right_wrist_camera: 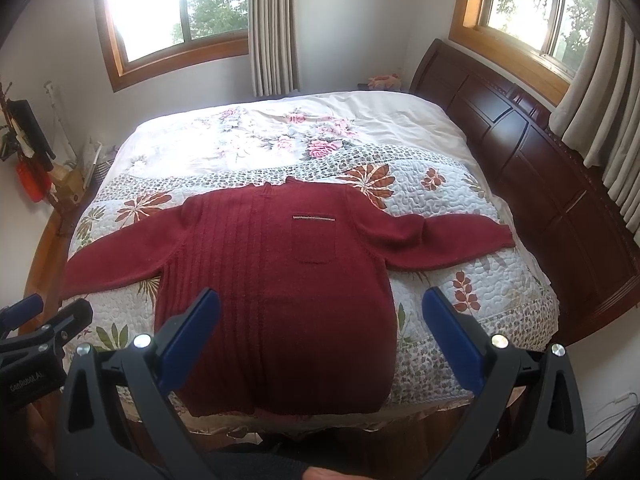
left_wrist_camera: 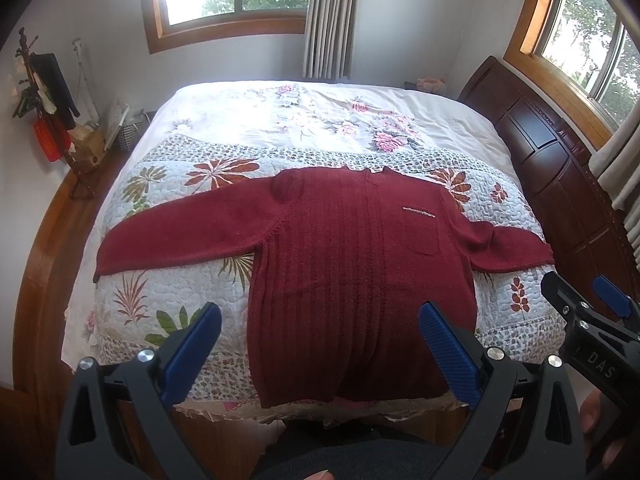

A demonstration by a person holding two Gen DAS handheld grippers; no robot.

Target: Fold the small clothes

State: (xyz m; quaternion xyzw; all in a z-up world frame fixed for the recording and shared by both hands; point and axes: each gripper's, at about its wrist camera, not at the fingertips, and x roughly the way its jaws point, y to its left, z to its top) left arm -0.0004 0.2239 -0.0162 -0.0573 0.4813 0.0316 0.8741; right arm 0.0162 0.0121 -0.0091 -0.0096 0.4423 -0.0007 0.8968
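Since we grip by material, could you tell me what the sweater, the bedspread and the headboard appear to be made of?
Sweater: likely a wool or acrylic knit, matte, with vertical ribs and a fuzzy surface.
Bedspread: probably quilted cotton, matte, with puckered stitching around a leaf print.
Headboard: dark wood, seemingly varnished, with raised panels and soft reflections.

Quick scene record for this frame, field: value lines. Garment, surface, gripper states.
garment: dark red knit sweater, front up, chest pocket visible
layout: flat, both sleeves spread out, unfolded
surface: floral quilt on bed
left gripper: open, above hem, holding nothing
right gripper: open, above hem, holding nothing
fold progress: not started
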